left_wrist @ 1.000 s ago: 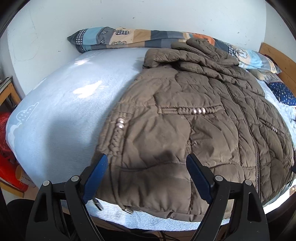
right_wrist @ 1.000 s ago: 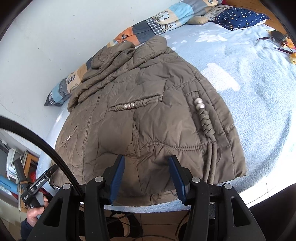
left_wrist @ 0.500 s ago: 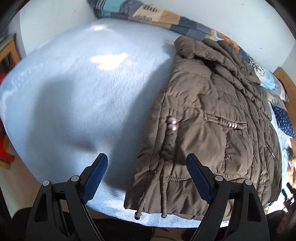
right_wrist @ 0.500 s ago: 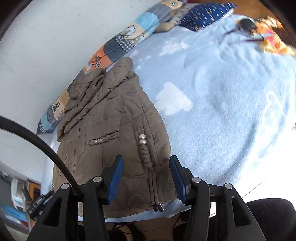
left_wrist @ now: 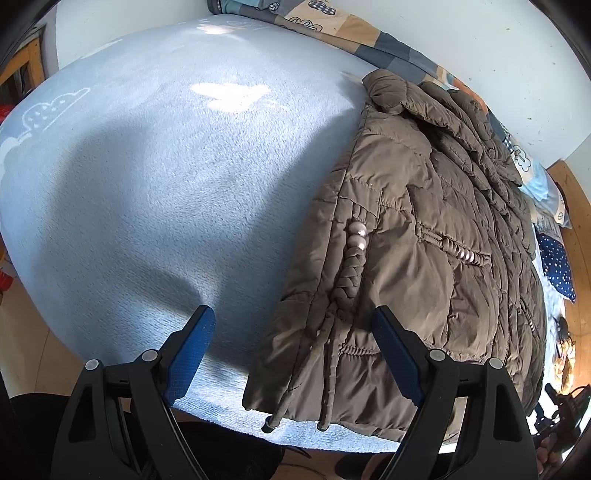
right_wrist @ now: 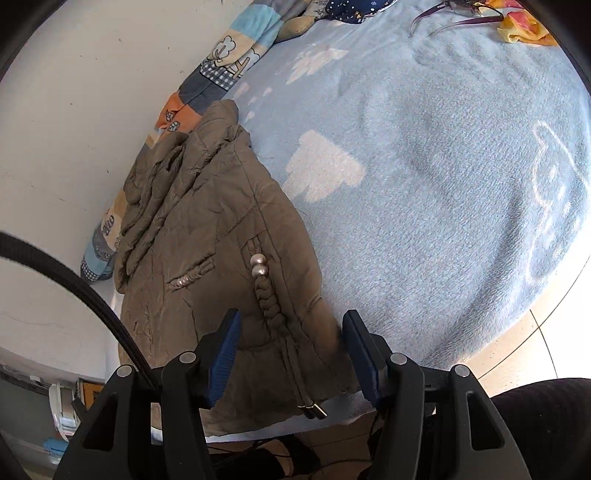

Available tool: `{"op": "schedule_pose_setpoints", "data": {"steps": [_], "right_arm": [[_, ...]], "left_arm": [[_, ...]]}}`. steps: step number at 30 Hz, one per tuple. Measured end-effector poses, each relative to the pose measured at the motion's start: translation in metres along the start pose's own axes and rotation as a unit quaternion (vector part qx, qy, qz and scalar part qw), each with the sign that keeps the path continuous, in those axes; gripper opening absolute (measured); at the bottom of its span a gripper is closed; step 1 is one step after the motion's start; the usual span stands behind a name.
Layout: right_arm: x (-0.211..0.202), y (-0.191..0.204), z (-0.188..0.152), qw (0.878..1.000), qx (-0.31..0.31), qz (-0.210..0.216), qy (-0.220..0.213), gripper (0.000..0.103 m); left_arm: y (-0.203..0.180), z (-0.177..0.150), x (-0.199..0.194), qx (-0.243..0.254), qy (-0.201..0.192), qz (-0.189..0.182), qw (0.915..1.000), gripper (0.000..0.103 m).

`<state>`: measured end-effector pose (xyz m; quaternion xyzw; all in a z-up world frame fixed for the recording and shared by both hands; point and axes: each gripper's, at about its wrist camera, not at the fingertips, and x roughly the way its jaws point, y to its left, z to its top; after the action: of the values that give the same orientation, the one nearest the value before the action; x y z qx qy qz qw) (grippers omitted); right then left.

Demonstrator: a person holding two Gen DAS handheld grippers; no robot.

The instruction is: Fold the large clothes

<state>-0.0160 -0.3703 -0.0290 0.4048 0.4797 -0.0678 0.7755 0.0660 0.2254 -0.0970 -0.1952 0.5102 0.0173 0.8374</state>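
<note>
A brown quilted jacket [left_wrist: 424, 236] lies flat on the light blue bed [left_wrist: 166, 166], hem at the near edge and collar toward the wall. It also shows in the right wrist view [right_wrist: 207, 236]. Braided cords with pearl beads [left_wrist: 356, 236] run down each side of it. My left gripper [left_wrist: 293, 332] is open and empty, hovering over the jacket's left hem corner. My right gripper [right_wrist: 291, 339] is open and empty, hovering over the right hem corner, with the drawstring ends [right_wrist: 314, 408] between its fingers.
A patchwork quilt [right_wrist: 229, 55] lies rolled along the white wall. A navy starred pillow [left_wrist: 557, 266] lies at the headboard end. Glasses [right_wrist: 458, 16] and an orange cloth [right_wrist: 524, 29] lie on the far blanket. The bed's near edge drops to a tiled floor [right_wrist: 554, 332].
Both grippers have swung outward from the jacket's middle: the left now sits over the left hem corner, the right over the right hem corner. Both stay open and the jacket has not moved.
</note>
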Motion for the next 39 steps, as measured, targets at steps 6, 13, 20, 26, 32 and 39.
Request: {"op": "schedule_pose_setpoints", "data": {"steps": [6,13,20,26,32,39], "right_arm": [[0.025,0.007,-0.006,0.997,-0.035,-0.034,0.057,0.066],[0.024,0.03,-0.015,0.993,-0.105,-0.04,0.035,0.018],[0.026,0.026,-0.012,0.994,-0.098,-0.041,0.037,0.018],[0.028,0.028,-0.012,0.993,-0.096,-0.045,0.042,0.022],[0.035,0.028,-0.009,0.994,-0.085,-0.045,0.052,0.037],[0.044,0.029,-0.009,0.994,-0.08,-0.042,0.067,0.053]], "left_arm": [[0.005,0.003,0.001,-0.018,0.001,-0.01,0.9998,0.086],[0.02,0.003,-0.002,-0.052,0.005,-0.03,0.9982,0.086],[0.017,-0.007,0.006,-0.052,0.048,-0.039,0.9967,0.086],[0.011,-0.013,0.016,-0.038,0.061,-0.025,0.9971,0.086],[-0.015,-0.016,0.016,0.023,0.041,-0.015,0.9988,0.063],[-0.019,-0.015,0.019,0.041,0.038,-0.007,0.9984,0.063]]}}
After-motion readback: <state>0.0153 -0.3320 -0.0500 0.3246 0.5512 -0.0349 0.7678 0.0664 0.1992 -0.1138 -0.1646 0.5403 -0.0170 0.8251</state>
